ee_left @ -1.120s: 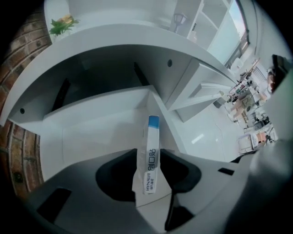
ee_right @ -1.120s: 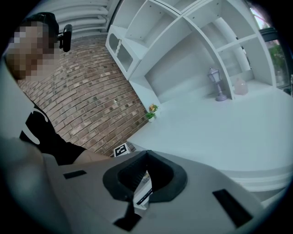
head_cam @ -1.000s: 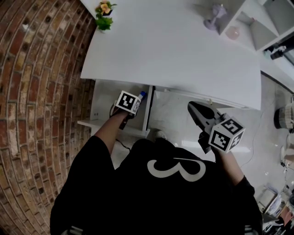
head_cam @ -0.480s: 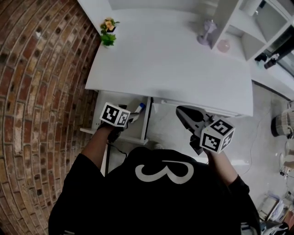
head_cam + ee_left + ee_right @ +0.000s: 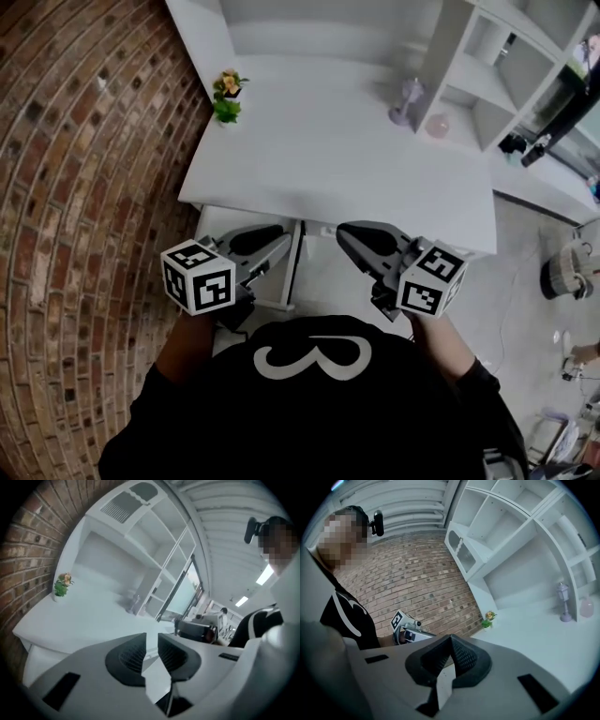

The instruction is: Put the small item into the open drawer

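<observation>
Left gripper (image 5: 152, 644): jaws just been closing, slim gap, empty. Right gripper (image 5: 451, 641): jaws together, empty. Item out of sight. Drawer (image 5: 214, 223) juts out below left gripper, so I'd clip its rim if I lowered blind

- White desk (image 5: 347, 178), its left edge by the brick wall.
- Small potted plant (image 5: 226, 97) at the far left corner.
- Lavender lantern (image 5: 407, 101) and pink jar (image 5: 437, 126) toward the far right.

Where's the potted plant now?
In the head view the potted plant sits at the far left corner of the white desk, beside the brick wall, left of the purple lamp.
</observation>
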`<act>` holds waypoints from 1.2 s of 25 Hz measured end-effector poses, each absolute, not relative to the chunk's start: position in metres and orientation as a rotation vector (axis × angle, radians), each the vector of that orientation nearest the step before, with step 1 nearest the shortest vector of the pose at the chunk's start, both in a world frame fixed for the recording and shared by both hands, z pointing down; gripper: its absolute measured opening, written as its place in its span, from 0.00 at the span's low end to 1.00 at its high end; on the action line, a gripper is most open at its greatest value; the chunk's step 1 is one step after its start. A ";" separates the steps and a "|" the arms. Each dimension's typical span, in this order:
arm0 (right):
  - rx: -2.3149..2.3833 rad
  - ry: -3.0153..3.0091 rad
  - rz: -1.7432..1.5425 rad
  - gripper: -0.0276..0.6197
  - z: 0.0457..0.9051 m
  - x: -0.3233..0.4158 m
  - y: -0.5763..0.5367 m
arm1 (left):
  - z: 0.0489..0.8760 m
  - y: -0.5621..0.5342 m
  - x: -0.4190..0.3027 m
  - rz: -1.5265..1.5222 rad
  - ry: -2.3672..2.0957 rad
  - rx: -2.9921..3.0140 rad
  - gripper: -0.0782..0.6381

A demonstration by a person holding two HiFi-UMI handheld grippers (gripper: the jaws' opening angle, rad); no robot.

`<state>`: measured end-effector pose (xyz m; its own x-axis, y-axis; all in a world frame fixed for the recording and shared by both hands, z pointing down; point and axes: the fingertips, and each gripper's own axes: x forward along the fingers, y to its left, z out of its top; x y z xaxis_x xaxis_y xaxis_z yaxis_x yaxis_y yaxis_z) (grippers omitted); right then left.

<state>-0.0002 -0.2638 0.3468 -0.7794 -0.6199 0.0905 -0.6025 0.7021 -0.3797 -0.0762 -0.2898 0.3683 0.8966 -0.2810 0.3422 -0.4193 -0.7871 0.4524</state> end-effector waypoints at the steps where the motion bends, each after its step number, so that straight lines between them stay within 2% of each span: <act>1: -1.006 2.866 -0.597 0.06 0.341 -0.003 -0.261 | 0.357 -0.283 -0.073 0.287 -0.483 2.530 0.20; 5: -0.968 2.891 -0.511 0.06 0.325 -0.009 -0.256 | 0.323 -0.269 -0.069 0.140 -0.478 2.628 0.12; 10: -0.968 2.837 -0.497 0.06 0.314 -0.005 -0.253 | 0.305 -0.260 -0.067 0.117 -0.519 2.707 0.12; 30: -0.943 2.840 -0.522 0.06 0.323 -0.002 -0.257 | 0.318 -0.262 -0.066 0.131 -0.543 2.692 0.12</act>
<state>-0.0018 -0.2565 0.3231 -0.8025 -0.5966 0.0097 -0.5611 0.7490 -0.3523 -0.0659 -0.2623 0.3184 0.9207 -0.3538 0.1650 -0.3901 -0.8492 0.3560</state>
